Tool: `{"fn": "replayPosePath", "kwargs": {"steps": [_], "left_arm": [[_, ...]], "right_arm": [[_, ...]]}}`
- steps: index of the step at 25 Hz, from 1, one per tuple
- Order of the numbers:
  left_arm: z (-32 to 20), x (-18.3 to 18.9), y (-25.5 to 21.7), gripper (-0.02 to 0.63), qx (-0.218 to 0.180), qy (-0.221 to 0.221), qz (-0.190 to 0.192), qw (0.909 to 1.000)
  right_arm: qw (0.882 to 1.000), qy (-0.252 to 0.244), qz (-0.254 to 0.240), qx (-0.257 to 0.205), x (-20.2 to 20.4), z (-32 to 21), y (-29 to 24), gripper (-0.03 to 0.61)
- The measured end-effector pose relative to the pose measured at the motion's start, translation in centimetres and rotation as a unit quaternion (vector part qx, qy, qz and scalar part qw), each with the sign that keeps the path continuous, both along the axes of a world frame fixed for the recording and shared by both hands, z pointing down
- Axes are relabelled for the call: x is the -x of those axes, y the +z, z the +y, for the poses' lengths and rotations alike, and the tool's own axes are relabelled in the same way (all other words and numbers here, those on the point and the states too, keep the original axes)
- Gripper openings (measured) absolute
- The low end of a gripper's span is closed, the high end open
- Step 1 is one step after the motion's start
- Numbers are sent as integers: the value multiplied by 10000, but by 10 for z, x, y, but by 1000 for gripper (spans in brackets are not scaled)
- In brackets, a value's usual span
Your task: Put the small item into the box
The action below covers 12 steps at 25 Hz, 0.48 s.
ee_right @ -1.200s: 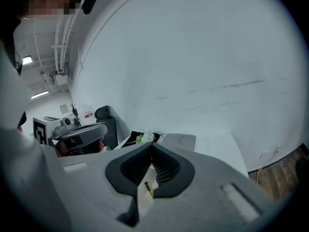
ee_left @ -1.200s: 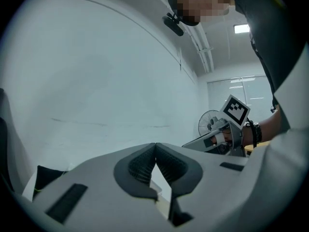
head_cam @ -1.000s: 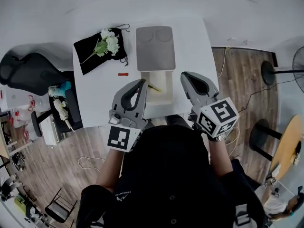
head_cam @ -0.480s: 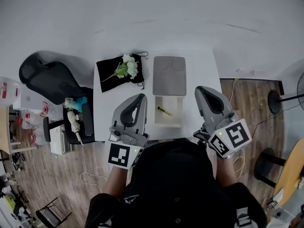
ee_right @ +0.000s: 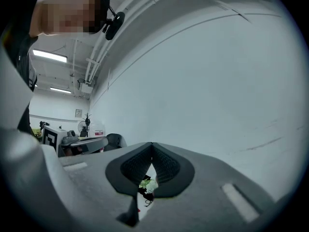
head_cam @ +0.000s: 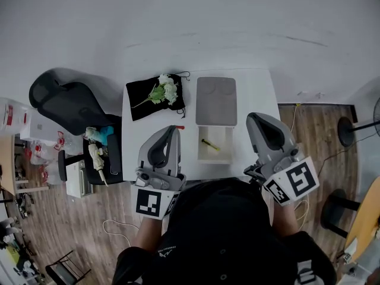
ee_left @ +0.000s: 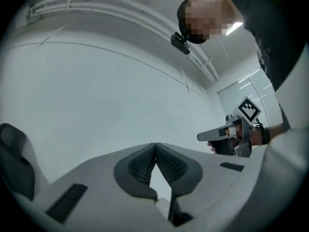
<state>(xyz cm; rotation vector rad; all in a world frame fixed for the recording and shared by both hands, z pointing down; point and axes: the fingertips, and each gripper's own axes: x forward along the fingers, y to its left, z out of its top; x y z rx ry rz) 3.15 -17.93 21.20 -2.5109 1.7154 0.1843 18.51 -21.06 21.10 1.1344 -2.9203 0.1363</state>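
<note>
Yellowish small item [head_cam: 209, 144] lies inside the box [head_cam: 226, 152], grey lid [head_cam: 216, 101] touching the box's far side. Red bit [head_cam: 179, 127] sits on the table [head_cam: 135, 141] just left of the box. If that's next, prob. open jaws early & drop straight down. Left gripper [head_cam: 172, 129] & right gripper [head_cam: 253, 117] flank the box, both pinched together, empty. Room: wide left of box, thin strip to its right before the edge; flowers [head_cam: 164, 88] back-left.

My right gripper [ee_right: 152, 148] points at a bare white wall [ee_right: 207, 81], its jaws meeting at the tips with nothing between them. Through the gap below the tips I see white flowers [ee_right: 148, 185] on a black cloth [ee_right: 145, 195]. The left gripper [ee_right: 84, 144] shows at far left.
</note>
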Motion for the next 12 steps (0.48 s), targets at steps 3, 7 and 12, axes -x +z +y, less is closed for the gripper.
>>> {"fn": "replayPosePath", "kwargs": {"steps": [3,7,12], "left_arm": [[1,1,1,5,35,11,-2,10000],[1,0,3,5,6,6,-101,9999],[1,0,7,5,51,22,-67,10000]], "right_arm": [[10000,-43,30,-18,3,2,0,5],[10000,-81,47,-20,4,2,3,5],[9999,-79,71,48,5,3,7,5]]}}
